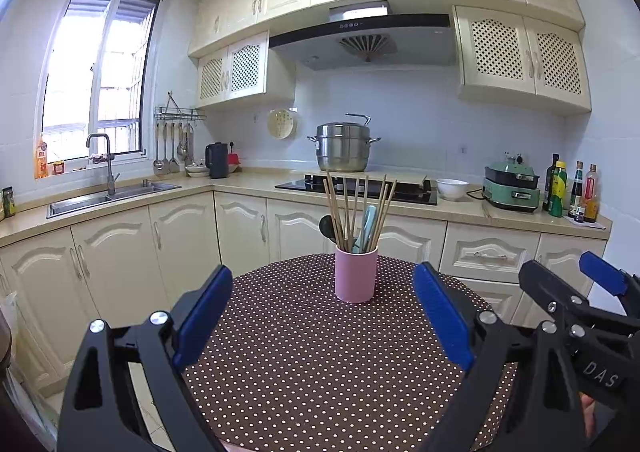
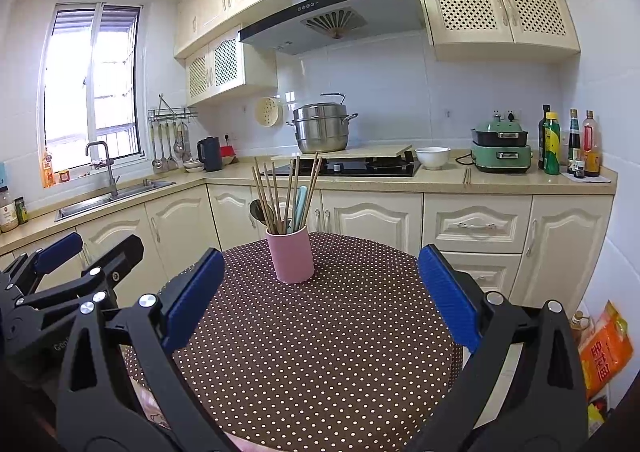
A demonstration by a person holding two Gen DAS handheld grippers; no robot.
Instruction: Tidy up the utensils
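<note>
1. Left wrist view: the left tool (image 1: 322,316) hangs released, jaws wide, over the dotted counter (image 1: 320,372). The right tool (image 1: 576,284) shows at the right edge, also released and gripping nothing.
2. The pink cup (image 1: 355,274) stands upright toward the far side of the counter, well apart from both tools. It already holds the chopsticks (image 1: 356,208), a dark spoon (image 1: 327,228) and a pale blue utensil (image 1: 368,228). No loose utensil shows on the cloth.
3. Right wrist view: the right tool (image 2: 320,296) faces the cup (image 2: 291,255) from the right, so the cup sits left of its centre line. The left tool (image 2: 92,252) is beside it at the left edge.
4. Judgement: sorting has likely not begun, or is finished; I cannot tell which.
5. If a utensil must come out, approach from above, close on one handle only, and lift straight up.
6. The cup is tall and narrow, so a sideways pull may tip it; steady it with the other tool.
</note>
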